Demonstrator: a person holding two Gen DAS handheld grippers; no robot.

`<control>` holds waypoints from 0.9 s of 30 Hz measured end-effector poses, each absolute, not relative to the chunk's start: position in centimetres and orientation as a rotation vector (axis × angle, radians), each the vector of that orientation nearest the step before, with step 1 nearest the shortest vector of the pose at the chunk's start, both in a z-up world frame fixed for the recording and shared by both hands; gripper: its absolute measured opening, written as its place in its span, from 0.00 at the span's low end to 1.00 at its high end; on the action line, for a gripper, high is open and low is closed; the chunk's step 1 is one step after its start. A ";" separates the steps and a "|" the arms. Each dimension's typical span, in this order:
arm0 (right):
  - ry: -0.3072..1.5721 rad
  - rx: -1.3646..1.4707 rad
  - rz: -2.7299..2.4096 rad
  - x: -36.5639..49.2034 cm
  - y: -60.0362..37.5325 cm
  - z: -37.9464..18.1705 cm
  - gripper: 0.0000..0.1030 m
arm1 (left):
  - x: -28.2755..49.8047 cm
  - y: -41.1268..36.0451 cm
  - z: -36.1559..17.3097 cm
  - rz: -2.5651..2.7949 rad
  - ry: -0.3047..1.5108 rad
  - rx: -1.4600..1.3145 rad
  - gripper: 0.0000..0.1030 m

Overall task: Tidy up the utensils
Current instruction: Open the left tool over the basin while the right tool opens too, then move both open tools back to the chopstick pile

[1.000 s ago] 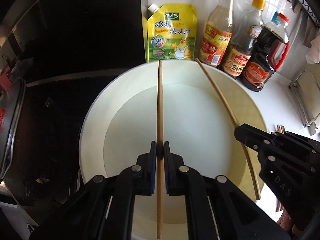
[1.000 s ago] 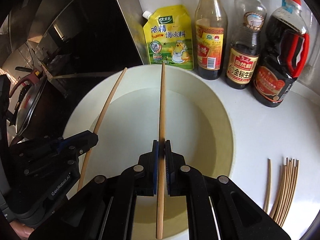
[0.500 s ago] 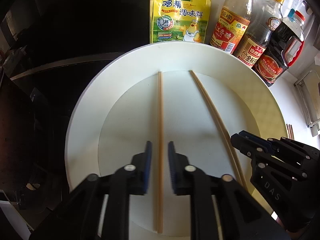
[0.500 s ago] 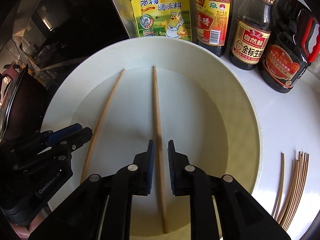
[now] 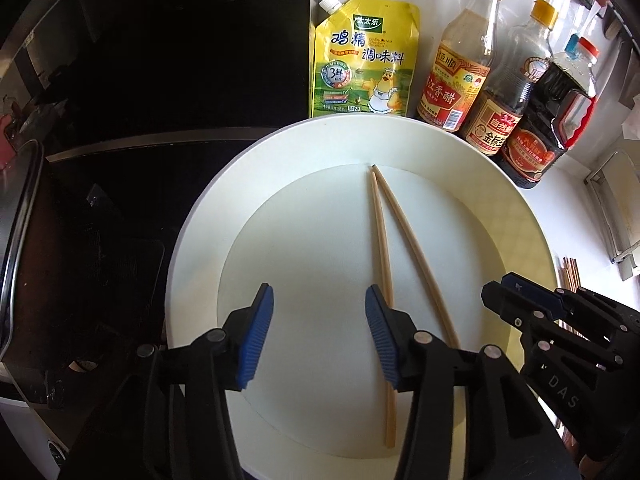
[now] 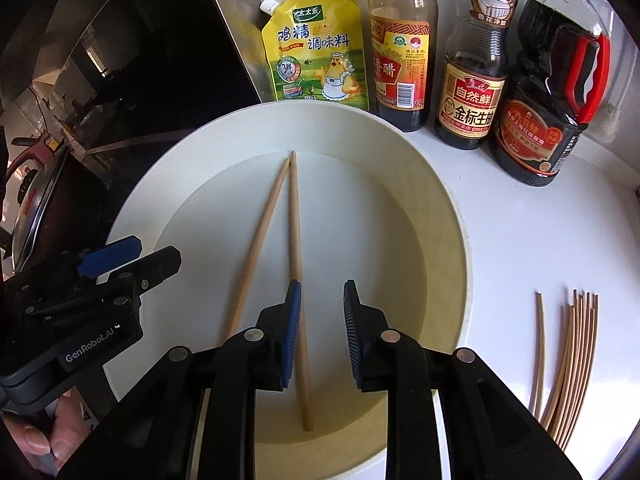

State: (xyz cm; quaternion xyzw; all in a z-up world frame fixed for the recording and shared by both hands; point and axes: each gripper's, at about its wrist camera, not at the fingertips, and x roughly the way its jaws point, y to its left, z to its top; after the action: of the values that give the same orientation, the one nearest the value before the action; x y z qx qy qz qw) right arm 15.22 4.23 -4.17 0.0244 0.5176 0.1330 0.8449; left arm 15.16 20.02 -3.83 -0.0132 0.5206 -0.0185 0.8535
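Two wooden chopsticks lie in the big white plate (image 5: 192, 264), far tips touching in a narrow V. In the left wrist view my left gripper (image 5: 320, 332) hangs over the plate with its jaws opening and nothing between them; the left chopstick (image 5: 378, 224) runs behind its right finger and the right chopstick (image 5: 412, 240) lies beyond. In the right wrist view my right gripper (image 6: 320, 320) is opening too; the right chopstick (image 6: 295, 220) lies on the plate (image 6: 448, 216) along its left pad, unpressed. Each gripper shows in the other's view: the right gripper (image 5: 540, 320), the left gripper (image 6: 136, 258).
A yellow seasoning pouch (image 6: 316, 52) and three sauce bottles (image 6: 472, 80) stand behind the plate. Several spare chopsticks (image 6: 568, 360) lie on the white counter to the right. A dark stove with a pot lid (image 5: 20, 240) is at the left, a wire rack (image 5: 616, 216) far right.
Both grippers were shut on one chopstick each; both have opened and let go. The chopsticks now lie on the plate, their far tips come together.
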 end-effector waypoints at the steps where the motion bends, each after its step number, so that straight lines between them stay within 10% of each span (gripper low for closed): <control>1: 1.089 0.054 0.280 15.0 4.1 -3.9 0.21 | 14.9 20.0 -3.6 -0.039 1.091 -0.029 0.47; 27: 0.991 0.109 0.198 4.2 -6.1 -0.1 0.44 | 6.6 12.3 0.1 -0.126 0.993 -0.028 0.71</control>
State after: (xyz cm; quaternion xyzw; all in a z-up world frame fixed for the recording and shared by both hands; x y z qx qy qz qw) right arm 4.15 -6.05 -0.06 0.0523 0.4744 0.0946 0.8736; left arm 6.57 12.31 0.15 -0.0133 0.4761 -0.0606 0.8772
